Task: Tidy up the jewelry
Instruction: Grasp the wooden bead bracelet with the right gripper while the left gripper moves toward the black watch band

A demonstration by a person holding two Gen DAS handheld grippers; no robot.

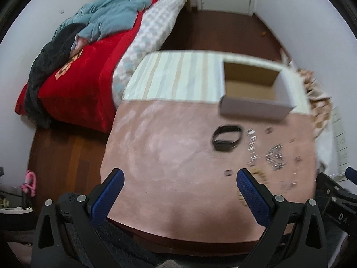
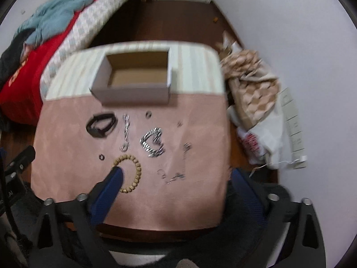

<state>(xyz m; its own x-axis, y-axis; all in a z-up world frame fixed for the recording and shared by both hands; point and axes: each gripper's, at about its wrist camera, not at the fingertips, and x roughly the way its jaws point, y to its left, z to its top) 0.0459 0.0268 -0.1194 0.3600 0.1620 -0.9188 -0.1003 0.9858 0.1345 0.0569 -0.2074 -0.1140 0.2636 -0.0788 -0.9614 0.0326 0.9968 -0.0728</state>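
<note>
Jewelry lies on a pink cloth point(image 2: 200, 189) on a small table. A wooden bead bracelet point(image 2: 138, 166) lies at the front, with a black band point(image 2: 101, 125), a silver chain point(image 2: 126, 131), a coiled silver bracelet point(image 2: 154, 143) and small rings point(image 2: 101, 156) behind it. An open cardboard box point(image 2: 133, 93) stands behind them, empty. My right gripper point(image 2: 177, 175) is open above the cloth, its left finger point(image 2: 115, 178) in front of the bead bracelet's left side. My left gripper point(image 1: 179, 176) is open over bare cloth, left of the black band point(image 1: 226, 138) and the box point(image 1: 254, 109).
A bed with a red blanket point(image 1: 78, 84) and blue bedding stands left of the table. Crumpled paper bags point(image 2: 250, 78) and a white plastic bag point(image 2: 263, 138) lie on the floor by the right wall. A striped cloth point(image 1: 178, 78) covers the table's far part.
</note>
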